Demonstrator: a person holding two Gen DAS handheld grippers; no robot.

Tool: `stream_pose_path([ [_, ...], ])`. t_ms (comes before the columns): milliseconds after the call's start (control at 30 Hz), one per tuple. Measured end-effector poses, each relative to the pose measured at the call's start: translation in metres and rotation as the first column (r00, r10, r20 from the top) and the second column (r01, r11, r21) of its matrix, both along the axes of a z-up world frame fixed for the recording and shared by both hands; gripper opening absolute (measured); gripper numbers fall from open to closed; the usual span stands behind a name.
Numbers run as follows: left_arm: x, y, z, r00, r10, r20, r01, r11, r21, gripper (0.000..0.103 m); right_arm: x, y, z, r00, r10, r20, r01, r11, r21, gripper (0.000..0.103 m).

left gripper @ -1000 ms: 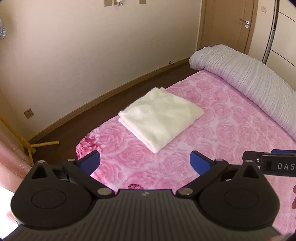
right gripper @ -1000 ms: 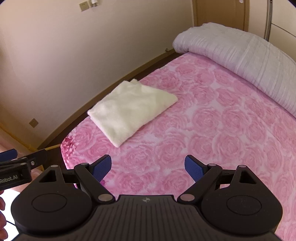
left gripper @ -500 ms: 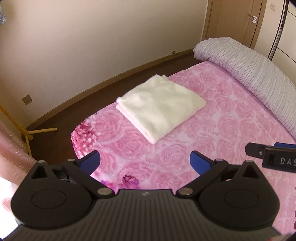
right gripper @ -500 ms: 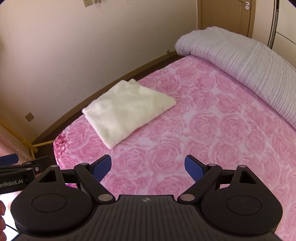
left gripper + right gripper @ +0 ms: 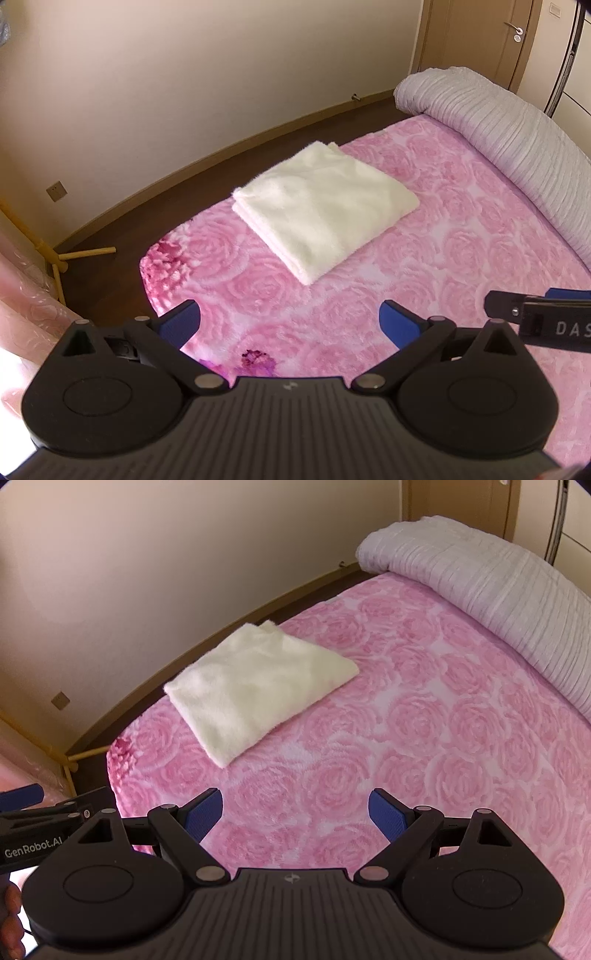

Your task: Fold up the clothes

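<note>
Cream fleecy cloth [image 5: 325,206], lying folded in a soft, light, limp rectangle on the pink rose-patterned bed [image 5: 461,266]; best gripped at layered edges; both fingers spread wide, empty.

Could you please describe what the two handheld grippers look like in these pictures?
Both match: the left gripper and right gripper each have a black ribbed body, two round black discs, black linkage arms with silver pivot pins, and blue finger pads. A small white logo sits on each body. White lettering runs along their sides: "GenRobot.AI" on the left, "DAS" visible on the right.
</note>
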State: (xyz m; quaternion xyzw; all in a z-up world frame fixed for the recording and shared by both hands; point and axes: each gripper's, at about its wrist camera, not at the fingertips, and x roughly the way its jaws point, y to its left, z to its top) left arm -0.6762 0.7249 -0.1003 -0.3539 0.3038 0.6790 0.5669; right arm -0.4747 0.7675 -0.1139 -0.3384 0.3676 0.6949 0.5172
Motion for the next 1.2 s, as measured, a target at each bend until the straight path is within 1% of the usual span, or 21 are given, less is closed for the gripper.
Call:
stream_pose_path([
  [267, 0.000, 0.006, -0.013, 1.000, 0.012, 0.026, -0.011, 0.999, -0.047, 0.102, -0.002, 0.012, -0.019, 1.000, 0.026, 0.013, -0.025, 0.998, -0.054, 0.089],
  [567, -0.002, 0.019, -0.027, 0.999, 0.024, 0.025, -0.021, 0.995, -0.100, 0.102, -0.003, 0.025, -0.033, 0.999, 0.028, 0.020, -0.026, 0.995, -0.097, 0.089],
  [833, -0.005, 0.037, -0.037, 0.999, 0.016, 0.035, -0.012, 0.993, -0.121, 0.102, -0.003, 0.039, -0.042, 1.000, 0.014, 0.024, -0.011, 0.993, -0.121, 0.089],
  [1033, -0.009, 0.050, -0.044, 0.998, 0.003, 0.069, 0.006, 0.991, -0.135, 0.102, -0.004, 0.049, -0.047, 0.999, -0.005, 0.032, 0.010, 0.991, -0.133, 0.089],
  [1200, -0.011, 0.058, -0.045, 0.998, -0.006, 0.068, 0.015, 0.991, -0.133, 0.102, -0.005, 0.057, -0.050, 0.999, -0.021, 0.037, 0.026, 0.990, -0.142, 0.089],
])
